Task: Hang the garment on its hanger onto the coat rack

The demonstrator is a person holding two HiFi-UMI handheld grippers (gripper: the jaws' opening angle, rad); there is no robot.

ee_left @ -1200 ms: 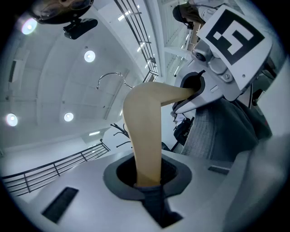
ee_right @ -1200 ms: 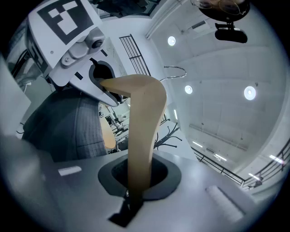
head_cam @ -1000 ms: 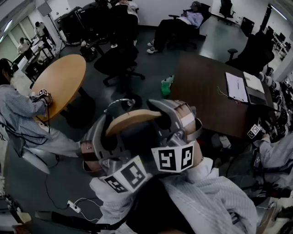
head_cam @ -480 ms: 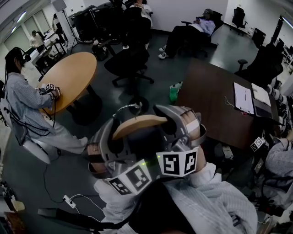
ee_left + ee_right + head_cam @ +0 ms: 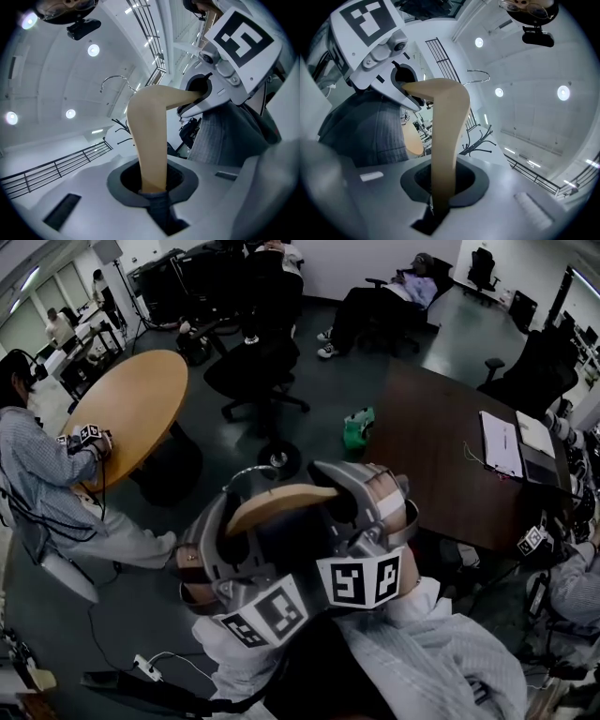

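A wooden hanger (image 5: 281,505) with a metal hook (image 5: 246,472) is held up close below my head, with a dark garment (image 5: 305,540) draped under it. My left gripper (image 5: 228,526) is shut on the hanger's left arm (image 5: 149,140), and dark cloth (image 5: 159,211) is pinched in the jaws with it. My right gripper (image 5: 345,495) holds the right arm (image 5: 445,140); its jaws are opening, with the wood still between them. The black coat rack (image 5: 480,140) stands beyond, and it also shows in the left gripper view, coat rack (image 5: 123,129).
A round wooden table (image 5: 127,409) with a seated person (image 5: 42,474) is at the left. Black office chairs (image 5: 253,371) stand ahead. A dark table (image 5: 441,456) with papers (image 5: 500,442) and a green bottle (image 5: 357,427) is at the right. Cables (image 5: 155,667) cross the floor.
The head view swung slightly right and then back left. Both grippers and the hanger kept the same place in front of me.
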